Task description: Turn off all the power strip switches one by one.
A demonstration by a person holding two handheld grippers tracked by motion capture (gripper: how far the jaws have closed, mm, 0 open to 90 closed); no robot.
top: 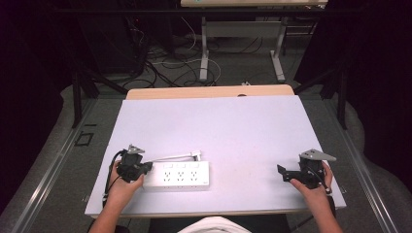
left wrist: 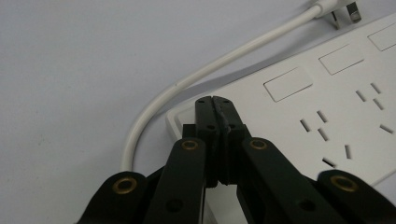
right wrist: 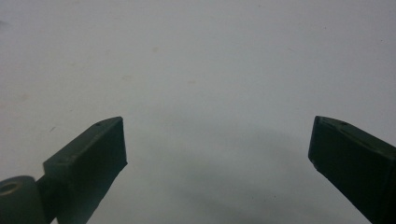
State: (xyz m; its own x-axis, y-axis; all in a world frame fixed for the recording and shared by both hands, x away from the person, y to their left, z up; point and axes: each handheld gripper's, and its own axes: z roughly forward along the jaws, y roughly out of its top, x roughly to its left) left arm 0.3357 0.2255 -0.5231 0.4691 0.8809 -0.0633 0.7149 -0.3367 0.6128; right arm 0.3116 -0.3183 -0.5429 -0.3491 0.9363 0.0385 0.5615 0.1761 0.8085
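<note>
A white power strip (top: pixel 177 175) lies flat near the table's front left, its sockets and switches facing up (left wrist: pixel 336 93). Its white cable (top: pixel 170 158) curves from the left end along the far side to a plug (top: pixel 196 155) lying on the table (left wrist: pixel 343 11). My left gripper (top: pixel 147 168) is at the strip's left end, jaws pressed together with nothing between them, tips (left wrist: pixel 215 100) over the strip's corner. My right gripper (top: pixel 285 174) is at the front right, away from the strip, jaws wide apart over bare table (right wrist: pixel 217 140).
The table top (top: pixel 218 121) is a pale lavender sheet with a wooden strip along its far edge. Beyond it are the floor with loose cables (top: pixel 165 63) and the legs of another table (top: pixel 204 53). Dark frames stand at both sides.
</note>
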